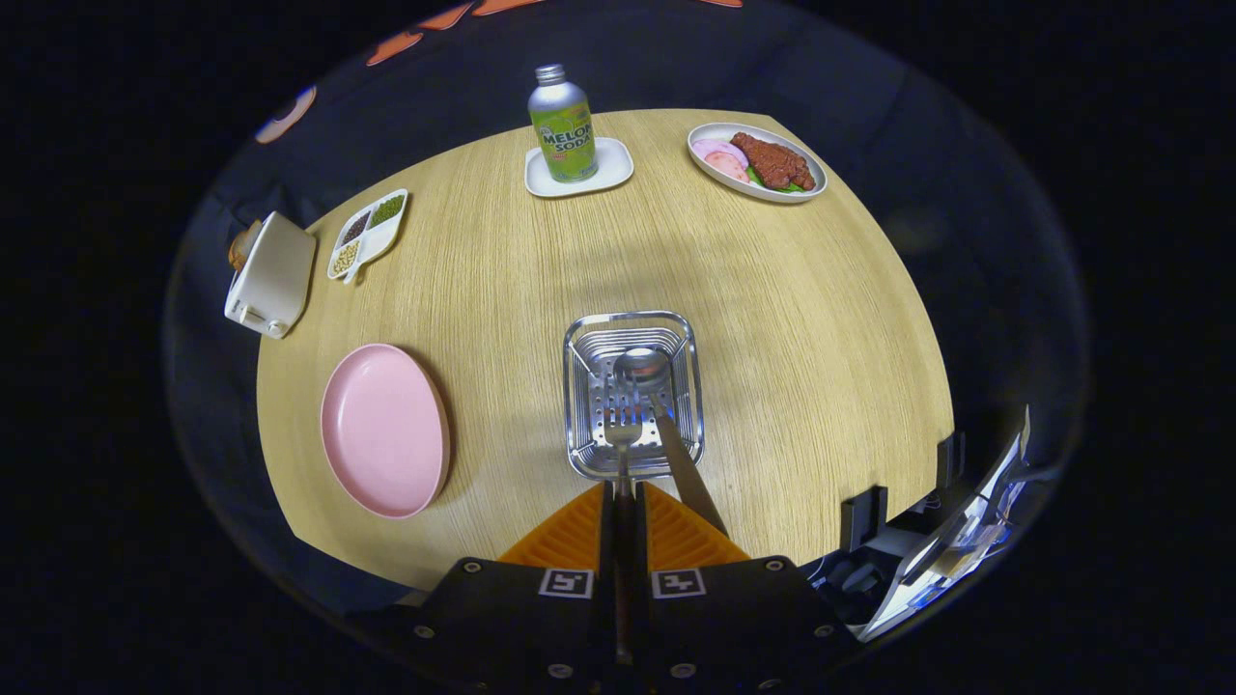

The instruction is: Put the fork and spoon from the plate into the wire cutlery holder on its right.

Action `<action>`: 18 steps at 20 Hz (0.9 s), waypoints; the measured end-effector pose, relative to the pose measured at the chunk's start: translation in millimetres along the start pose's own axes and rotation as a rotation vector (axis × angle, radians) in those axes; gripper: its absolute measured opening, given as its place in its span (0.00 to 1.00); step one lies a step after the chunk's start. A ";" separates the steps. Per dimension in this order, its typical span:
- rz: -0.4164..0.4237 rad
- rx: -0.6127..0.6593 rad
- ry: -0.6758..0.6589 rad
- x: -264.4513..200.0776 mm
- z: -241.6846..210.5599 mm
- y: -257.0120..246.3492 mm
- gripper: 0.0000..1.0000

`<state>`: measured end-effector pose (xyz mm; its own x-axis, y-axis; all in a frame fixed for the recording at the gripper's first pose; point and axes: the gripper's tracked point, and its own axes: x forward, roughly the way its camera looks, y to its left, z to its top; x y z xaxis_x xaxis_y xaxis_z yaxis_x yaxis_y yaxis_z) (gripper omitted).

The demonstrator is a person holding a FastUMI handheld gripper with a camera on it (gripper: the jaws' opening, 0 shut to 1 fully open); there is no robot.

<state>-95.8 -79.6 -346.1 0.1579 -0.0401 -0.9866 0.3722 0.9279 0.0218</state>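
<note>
While the gripper [624, 494] hangs above the near side of the round wooden table [772, 319], its two fingers stand narrowly pressed together on the handle of the fork [623, 439], holding it upright. The fork's tines point down into the wire cutlery holder [579, 386], which sits just ahead of the fingers. The spoon [645, 369] already rests in that holder, its bowl toward the far end and its handle slanting out over the near rim, to the right of the fork. To the left of the holder lies the pink plate [384, 430], bare. Farther off, a green bottle [562, 125] stands on a small white tray [608, 169], a plate of food [758, 164] lies to its right, and a divided dish [369, 232] and a white toaster [272, 275] sit at the far left.
</note>
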 end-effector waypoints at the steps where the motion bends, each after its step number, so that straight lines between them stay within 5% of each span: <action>1: -0.001 0.002 -0.014 0.1 5.6 -0.6 0.09; 18: 0.046 0.023 -0.210 -6.0 58.1 10.1 0.13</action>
<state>-39.9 -91.5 -330.6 0.3614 -0.0762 -0.9293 0.3806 0.9219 0.0724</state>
